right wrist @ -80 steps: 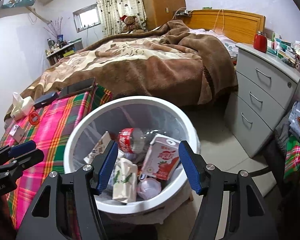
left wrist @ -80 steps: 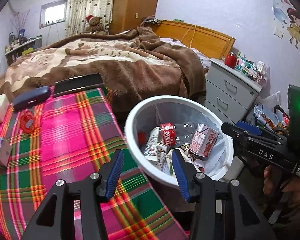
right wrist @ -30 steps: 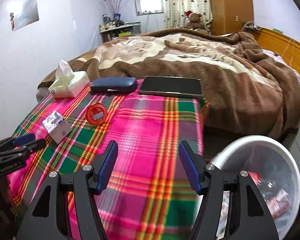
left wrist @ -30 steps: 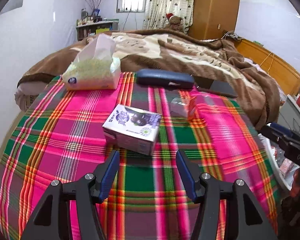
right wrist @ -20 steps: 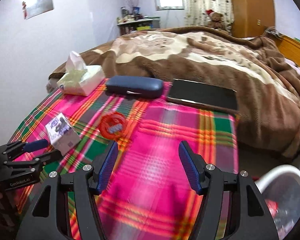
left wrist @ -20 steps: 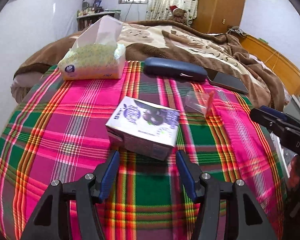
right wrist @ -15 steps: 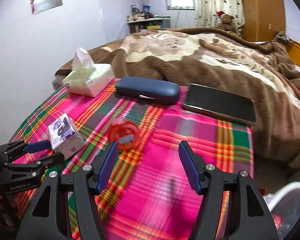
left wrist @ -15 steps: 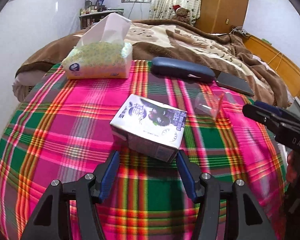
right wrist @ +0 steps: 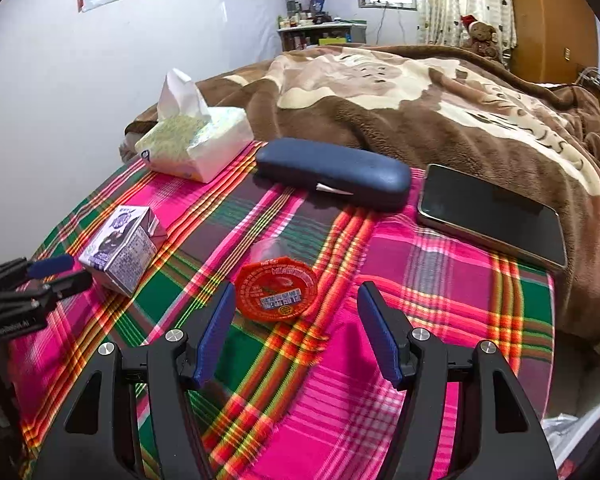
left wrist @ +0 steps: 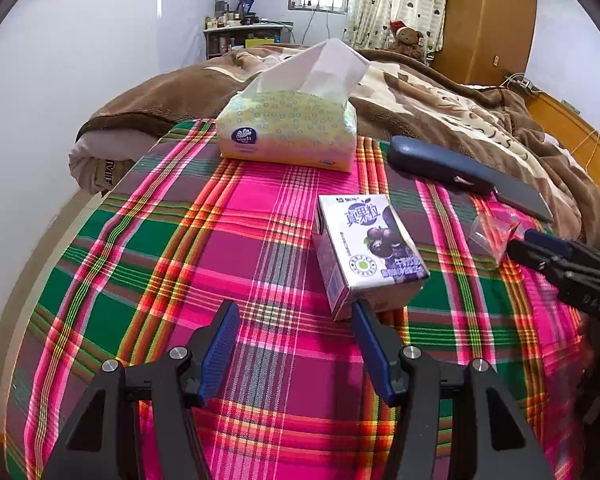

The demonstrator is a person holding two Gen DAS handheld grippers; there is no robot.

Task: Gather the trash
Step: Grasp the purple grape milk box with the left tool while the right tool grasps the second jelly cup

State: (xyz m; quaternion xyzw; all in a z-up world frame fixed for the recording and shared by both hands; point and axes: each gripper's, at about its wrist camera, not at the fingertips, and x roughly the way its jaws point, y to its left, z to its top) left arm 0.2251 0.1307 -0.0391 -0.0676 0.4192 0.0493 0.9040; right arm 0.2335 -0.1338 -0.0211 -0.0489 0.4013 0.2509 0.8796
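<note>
A purple-and-white milk carton (left wrist: 368, 248) lies on the plaid tablecloth (left wrist: 236, 248), just beyond my open left gripper (left wrist: 296, 340), its near corner by the right fingertip. The carton also shows in the right wrist view (right wrist: 122, 248), with the left gripper (right wrist: 60, 272) beside it. A clear jelly cup with a red foil lid (right wrist: 276, 286) lies just ahead of my open right gripper (right wrist: 296, 320), nearer its left finger. In the left wrist view the cup (left wrist: 494, 232) sits in front of the right gripper (left wrist: 540, 248). Both grippers are empty.
A tissue pack (left wrist: 288, 132) stands at the table's far edge. A dark blue glasses case (right wrist: 332, 172) and a black phone (right wrist: 488, 212) lie at the back by the brown blanket (right wrist: 420, 96). The white bin's rim (right wrist: 584, 424) shows at lower right.
Both grippers swung from over the white bin to the table. The left closed in on the milk carton; the right closed in on the jelly cup. Both stayed open.
</note>
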